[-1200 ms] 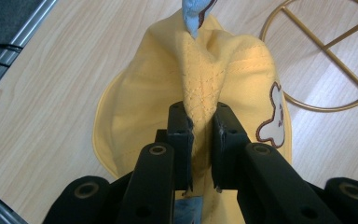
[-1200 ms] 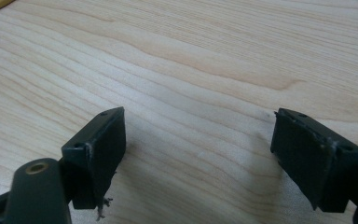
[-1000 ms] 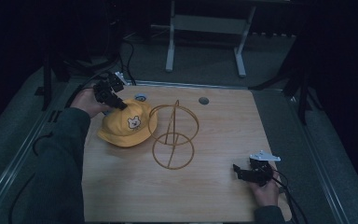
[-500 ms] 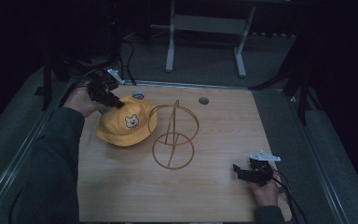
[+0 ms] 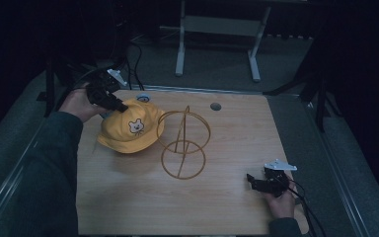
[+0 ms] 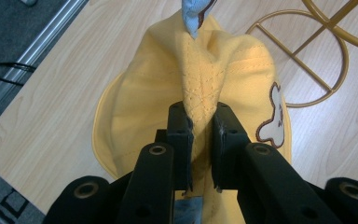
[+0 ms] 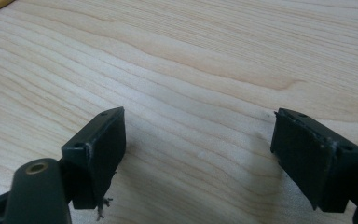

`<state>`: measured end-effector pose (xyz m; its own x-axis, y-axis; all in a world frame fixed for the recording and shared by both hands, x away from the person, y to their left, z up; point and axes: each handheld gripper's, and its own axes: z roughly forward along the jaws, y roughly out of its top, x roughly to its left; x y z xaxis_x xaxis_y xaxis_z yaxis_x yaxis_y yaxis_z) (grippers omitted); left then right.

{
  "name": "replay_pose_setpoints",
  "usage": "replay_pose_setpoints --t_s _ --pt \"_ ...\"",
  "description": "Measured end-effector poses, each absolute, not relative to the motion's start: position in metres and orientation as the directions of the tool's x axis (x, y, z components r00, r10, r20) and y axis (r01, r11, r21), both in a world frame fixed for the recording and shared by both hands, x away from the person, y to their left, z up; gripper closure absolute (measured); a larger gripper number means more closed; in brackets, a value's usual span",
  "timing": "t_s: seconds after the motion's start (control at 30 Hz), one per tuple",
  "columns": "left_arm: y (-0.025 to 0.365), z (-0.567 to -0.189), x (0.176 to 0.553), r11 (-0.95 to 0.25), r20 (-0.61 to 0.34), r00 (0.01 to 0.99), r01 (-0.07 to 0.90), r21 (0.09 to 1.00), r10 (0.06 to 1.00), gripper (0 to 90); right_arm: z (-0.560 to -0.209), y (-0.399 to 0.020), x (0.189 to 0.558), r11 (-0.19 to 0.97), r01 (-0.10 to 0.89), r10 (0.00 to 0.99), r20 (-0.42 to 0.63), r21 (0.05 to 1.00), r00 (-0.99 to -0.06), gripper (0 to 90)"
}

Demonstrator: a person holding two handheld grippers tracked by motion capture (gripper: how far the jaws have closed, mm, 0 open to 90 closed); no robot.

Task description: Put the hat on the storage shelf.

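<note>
Two grippers are at work over a light wooden table (image 5: 128, 197). Taking the gold wire stand (image 5: 183, 143) near the table's middle as the landmark, the yellow bucket hat (image 5: 131, 131) lies just to its left in the high view, brim edge touching or nearly touching the stand's upright ring. A bear patch (image 5: 136, 127) on the hat faces the stand.

At the hat's far-left side, away from the stand, the left gripper (image 5: 121, 106) is clenched on the crown: in the left gripper view the left gripper (image 6: 201, 130) has its two black jaws pinching a bunched fold of the yellow fabric, with stitched seams gathered between the pads. Light blue lining shows at the hat's far edge in that view, and the stand's round base sits beyond the hat.

Well to the right of the stand and nearer the person, the right gripper (image 5: 250, 178) rests low by the table's front-right part. Seen in the right gripper view, the right gripper (image 7: 198, 140) has its jaws spread wide over bare wood, grasping nothing.
</note>
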<state>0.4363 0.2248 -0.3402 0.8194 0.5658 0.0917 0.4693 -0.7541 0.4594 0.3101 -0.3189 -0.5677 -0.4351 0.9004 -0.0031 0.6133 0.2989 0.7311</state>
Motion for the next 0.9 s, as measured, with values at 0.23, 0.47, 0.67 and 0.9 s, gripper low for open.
replay_pose_setpoints --t_s 0.23,0.47,0.67,0.9 --pt "0.231 -0.331 0.432 -0.735 0.074 0.82 0.465 0.494 0.568 79.7 -0.568 -0.319 0.31 0.3 0.612 0.9 -0.004 0.732 -0.436 17.9" --pt "0.234 -0.324 0.429 -0.737 0.082 0.82 0.461 0.494 0.567 79.7 -0.568 -0.319 0.31 0.299 0.612 0.9 -0.004 0.732 -0.436 17.9" --pt "0.238 -0.32 0.426 -0.733 0.08 0.819 0.459 0.503 0.568 79.7 -0.568 -0.319 0.31 0.299 0.613 0.9 -0.003 0.731 -0.435 17.9" --pt "0.243 -0.316 0.424 -0.728 0.081 0.816 0.46 0.509 0.572 79.7 -0.568 -0.319 0.31 0.299 0.613 0.9 -0.003 0.731 -0.435 17.9"
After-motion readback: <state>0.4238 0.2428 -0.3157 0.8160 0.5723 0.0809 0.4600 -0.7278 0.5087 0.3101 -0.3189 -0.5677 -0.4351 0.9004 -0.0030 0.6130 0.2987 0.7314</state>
